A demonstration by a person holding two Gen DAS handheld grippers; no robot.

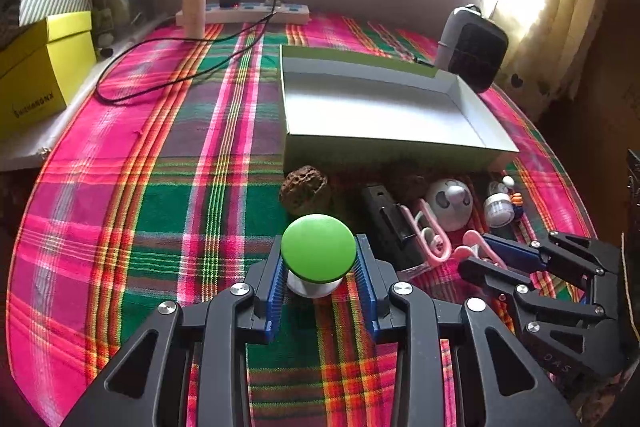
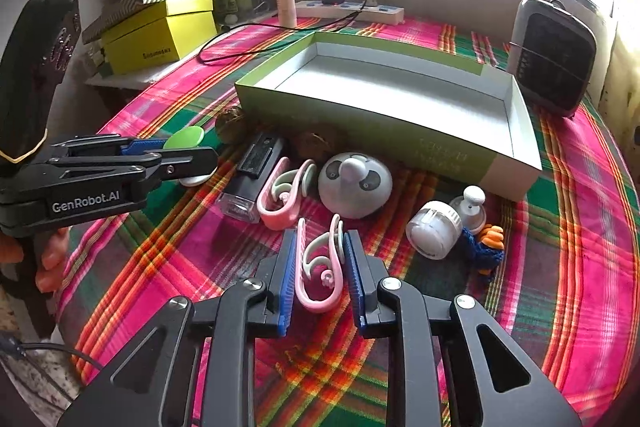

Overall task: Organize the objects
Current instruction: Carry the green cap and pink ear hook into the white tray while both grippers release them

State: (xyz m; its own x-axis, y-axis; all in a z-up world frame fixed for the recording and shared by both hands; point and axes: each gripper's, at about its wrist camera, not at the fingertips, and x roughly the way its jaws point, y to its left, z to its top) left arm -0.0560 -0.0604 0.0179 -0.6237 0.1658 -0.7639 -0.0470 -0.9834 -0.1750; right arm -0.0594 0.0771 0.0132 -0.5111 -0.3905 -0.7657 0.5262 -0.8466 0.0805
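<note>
Objects are mid-pickup: left gripper (image 1: 319, 269) fingers pinch the green-capped jar (image 1: 318, 254), right gripper (image 2: 320, 267) fingers pinch a pink clip (image 2: 320, 267), both on the tabletop (image 1: 160, 187). Next, likely lift each into the open box (image 1: 472, 109) beyond.

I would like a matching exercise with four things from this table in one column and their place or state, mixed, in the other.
Things:
1. green-capped jar
2. pink clip
3. open box
4. panda ball

Places or states:
A. empty, behind the small items
B. between the left gripper's pads
C. lying on the cloth in front of the box
D. between the right gripper's pads

Pairs: 1-B, 2-D, 3-A, 4-C
</note>
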